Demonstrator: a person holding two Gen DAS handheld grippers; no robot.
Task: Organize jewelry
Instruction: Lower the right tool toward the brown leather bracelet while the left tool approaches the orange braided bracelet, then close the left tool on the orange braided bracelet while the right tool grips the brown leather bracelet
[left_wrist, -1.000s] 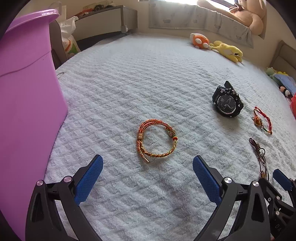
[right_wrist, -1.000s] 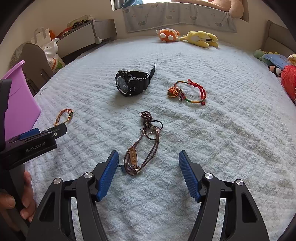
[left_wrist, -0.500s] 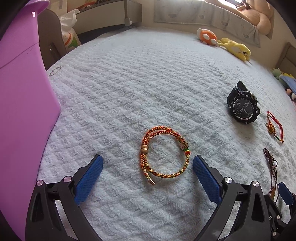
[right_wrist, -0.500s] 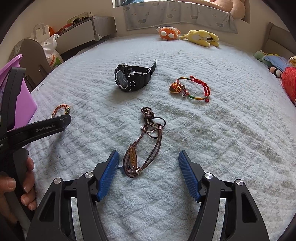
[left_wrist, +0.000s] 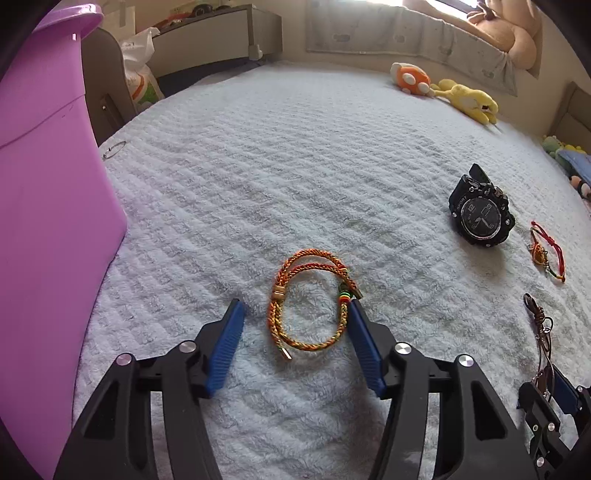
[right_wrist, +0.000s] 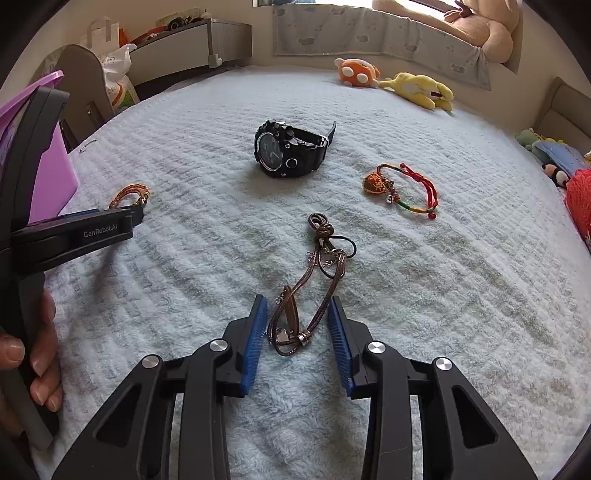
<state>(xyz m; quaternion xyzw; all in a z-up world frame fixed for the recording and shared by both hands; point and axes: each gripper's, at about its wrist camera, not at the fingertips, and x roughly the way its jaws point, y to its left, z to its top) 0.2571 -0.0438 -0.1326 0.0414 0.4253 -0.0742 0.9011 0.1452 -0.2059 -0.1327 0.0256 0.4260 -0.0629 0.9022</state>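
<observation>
An orange braided bracelet (left_wrist: 312, 301) lies on the white blanket, between the blue pads of my left gripper (left_wrist: 295, 328), which is open around it; the right pad touches its beaded side. A brown leather cord bracelet (right_wrist: 308, 291) lies between the pads of my right gripper (right_wrist: 297, 328), also open, pads close on either side. A black watch (right_wrist: 290, 153) and a red string bracelet with a charm (right_wrist: 404, 188) lie farther back. The orange bracelet also shows in the right wrist view (right_wrist: 129, 194).
A purple bin (left_wrist: 44, 206) stands at the left edge of the bed. Plush toys (right_wrist: 388, 79) lie at the far edge. A small metal ring (left_wrist: 113, 149) lies near the bin. A chair and bag stand beyond the bed's left side.
Both grippers moved forward and down over their bracelets, and both sets of jaws have narrowed around them. The bracelets have not moved.
</observation>
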